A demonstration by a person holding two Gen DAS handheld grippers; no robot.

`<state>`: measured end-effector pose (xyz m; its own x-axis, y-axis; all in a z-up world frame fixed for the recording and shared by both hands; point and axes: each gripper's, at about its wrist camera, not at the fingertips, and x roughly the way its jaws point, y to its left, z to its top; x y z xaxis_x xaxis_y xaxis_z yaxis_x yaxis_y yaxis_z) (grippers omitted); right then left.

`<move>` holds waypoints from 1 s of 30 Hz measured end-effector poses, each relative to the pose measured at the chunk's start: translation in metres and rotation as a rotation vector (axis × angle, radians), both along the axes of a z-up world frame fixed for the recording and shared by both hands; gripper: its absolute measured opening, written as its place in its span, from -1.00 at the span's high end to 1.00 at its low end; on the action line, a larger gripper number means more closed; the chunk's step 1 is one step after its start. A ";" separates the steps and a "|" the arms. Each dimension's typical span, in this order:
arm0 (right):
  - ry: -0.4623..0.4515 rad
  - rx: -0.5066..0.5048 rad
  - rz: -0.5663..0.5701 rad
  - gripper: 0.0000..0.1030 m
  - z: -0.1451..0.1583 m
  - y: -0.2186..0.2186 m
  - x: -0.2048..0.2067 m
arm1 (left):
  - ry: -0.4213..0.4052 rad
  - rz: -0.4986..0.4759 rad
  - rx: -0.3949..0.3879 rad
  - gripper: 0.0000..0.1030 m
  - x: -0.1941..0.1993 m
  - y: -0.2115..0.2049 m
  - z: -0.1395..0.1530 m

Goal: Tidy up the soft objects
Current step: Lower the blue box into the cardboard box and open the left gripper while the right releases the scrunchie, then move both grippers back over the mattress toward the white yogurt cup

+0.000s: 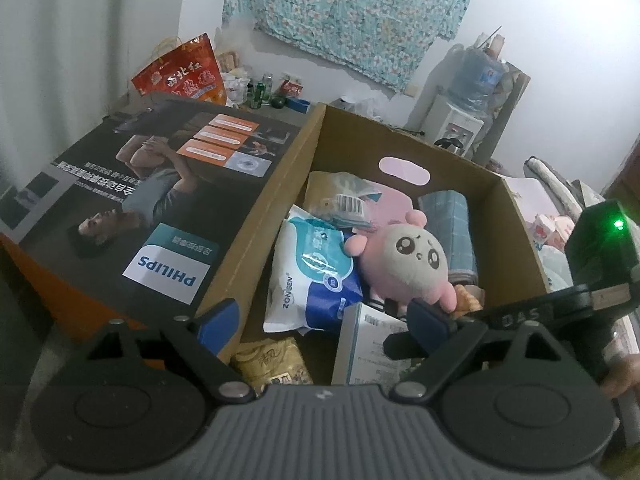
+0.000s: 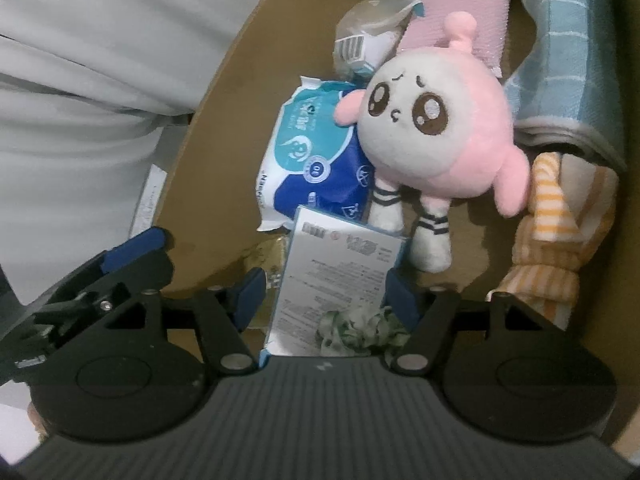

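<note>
The flat packet (image 2: 334, 276) lies in the box (image 2: 224, 92) below the plush doll (image 2: 432, 128), between the right gripper's (image 2: 326, 292) half-open, unpressing jaws; withdrawal should be straight, leaving the packet undisturbed.

You are in a lived-in home room: floral cloth (image 1: 352, 12) hung on the white wall, a water dispenser (image 1: 460, 120) with its blue bottle (image 1: 480, 76), a red shopping bag (image 1: 182, 72), bottles and clutter on a desk (image 1: 264, 90), bedding (image 1: 560, 200) at right.
</note>
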<state>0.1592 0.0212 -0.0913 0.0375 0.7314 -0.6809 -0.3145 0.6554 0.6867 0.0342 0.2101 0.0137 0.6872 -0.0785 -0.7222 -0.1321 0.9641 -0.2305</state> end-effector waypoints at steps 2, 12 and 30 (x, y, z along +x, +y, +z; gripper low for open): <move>-0.024 0.025 -0.008 -0.32 0.004 -0.004 -0.003 | -0.003 0.001 0.007 -0.78 -0.001 -0.001 0.002; -0.125 0.325 -0.133 -0.58 0.035 -0.064 -0.046 | -0.018 -0.028 0.027 -0.86 -0.005 -0.017 0.011; -0.264 0.452 -0.383 -0.64 0.055 -0.182 -0.107 | -0.068 -0.194 0.110 -0.91 -0.004 -0.081 0.028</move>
